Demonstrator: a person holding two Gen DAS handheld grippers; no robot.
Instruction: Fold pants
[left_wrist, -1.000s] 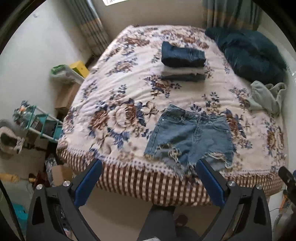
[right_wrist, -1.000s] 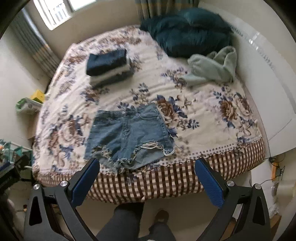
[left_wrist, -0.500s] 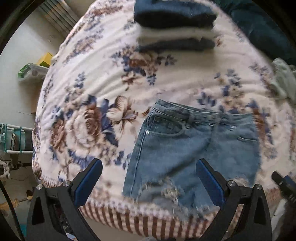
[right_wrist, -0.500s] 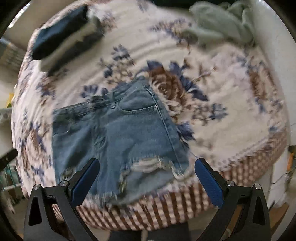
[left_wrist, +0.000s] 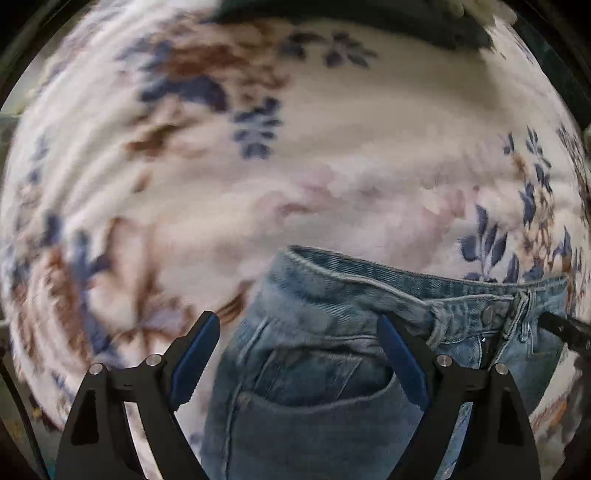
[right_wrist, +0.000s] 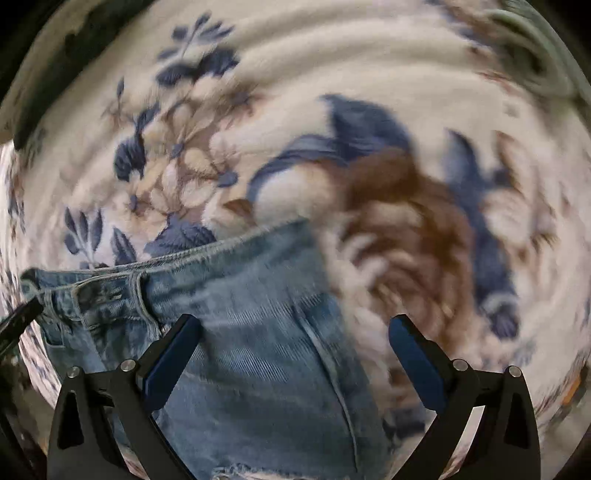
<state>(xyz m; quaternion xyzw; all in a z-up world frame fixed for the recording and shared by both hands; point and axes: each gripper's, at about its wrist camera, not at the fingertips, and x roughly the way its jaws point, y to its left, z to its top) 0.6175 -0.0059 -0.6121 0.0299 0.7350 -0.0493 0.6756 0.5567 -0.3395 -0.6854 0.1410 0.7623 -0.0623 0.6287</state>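
Light blue denim shorts (left_wrist: 332, 369) lie flat on the flowered bedspread (left_wrist: 295, 166), waistband away from me. My left gripper (left_wrist: 299, 328) is open, low over the shorts' left waistband corner and front pocket, holding nothing. My right gripper (right_wrist: 291, 328) is open, low over the shorts (right_wrist: 258, 350) at their right waistband corner, one finger over denim, the other over the bedspread (right_wrist: 369, 110). The waist button (left_wrist: 491, 314) shows at the right of the left wrist view. Both views are blurred by motion.
A dark folded pile (left_wrist: 351, 14) lies at the far edge in the left wrist view. A pale green garment (right_wrist: 535, 48) lies at the top right in the right wrist view. The other gripper's tip shows at each view's side edge.
Both grippers have moved forward and down from beyond the foot of the bed to close over the shorts' waistband corners. Both stay open. The shorts have not moved.
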